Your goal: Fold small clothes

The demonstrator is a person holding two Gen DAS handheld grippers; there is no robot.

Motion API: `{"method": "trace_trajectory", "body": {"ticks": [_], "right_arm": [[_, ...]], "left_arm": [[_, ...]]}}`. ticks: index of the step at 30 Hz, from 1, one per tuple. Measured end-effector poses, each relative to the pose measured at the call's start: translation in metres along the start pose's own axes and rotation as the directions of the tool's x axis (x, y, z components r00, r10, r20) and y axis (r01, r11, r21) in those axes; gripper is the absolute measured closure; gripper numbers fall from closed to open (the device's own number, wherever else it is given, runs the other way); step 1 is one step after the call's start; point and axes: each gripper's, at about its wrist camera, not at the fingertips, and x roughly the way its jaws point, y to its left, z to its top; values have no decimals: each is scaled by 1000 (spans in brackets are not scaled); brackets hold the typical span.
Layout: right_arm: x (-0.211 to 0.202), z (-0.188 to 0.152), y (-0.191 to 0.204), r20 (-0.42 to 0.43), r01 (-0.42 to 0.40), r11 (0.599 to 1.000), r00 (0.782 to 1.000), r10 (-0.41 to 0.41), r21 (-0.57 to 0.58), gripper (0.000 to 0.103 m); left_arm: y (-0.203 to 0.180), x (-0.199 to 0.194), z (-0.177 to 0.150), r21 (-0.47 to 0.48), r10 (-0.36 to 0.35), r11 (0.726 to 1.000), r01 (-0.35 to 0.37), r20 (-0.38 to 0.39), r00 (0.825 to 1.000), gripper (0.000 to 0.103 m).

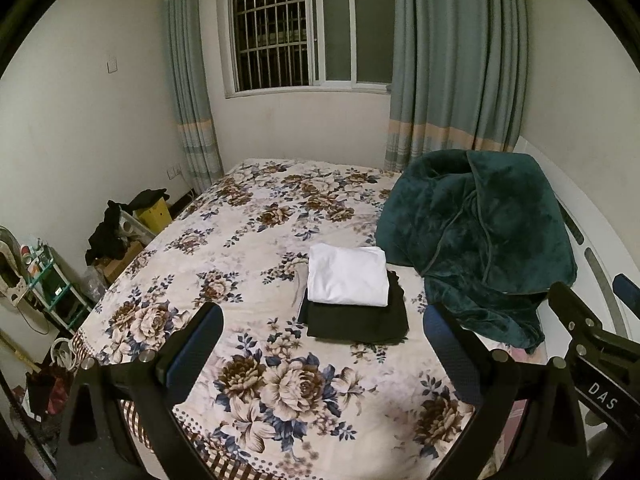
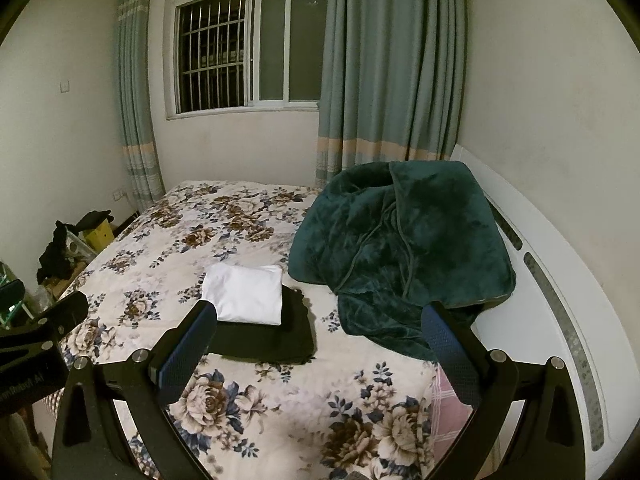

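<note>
Both your grippers are wide open and hold nothing: the left gripper [image 1: 324,344] and right gripper [image 2: 320,340] hang above the near edge of the bed [image 1: 256,364]. The white garment [image 1: 347,276] lies folded on the folded black garment [image 1: 356,320], mid-bed toward the headboard side, just beside the green blanket [image 1: 476,240]. This stack looks finished to me, so leave it square. If you reach past it, come in high and avoid dragging the blanket over it.
</note>
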Motion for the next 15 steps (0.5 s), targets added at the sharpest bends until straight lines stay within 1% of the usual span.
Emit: {"method": "trace_trajectory", "body": {"ticks": [15], "right_arm": [[-2, -3, 4, 0, -2, 1000, 1000, 2, 1, 0]], "left_arm": [[0, 0, 0, 0, -6, 1000, 6, 1, 1000, 1]]}}
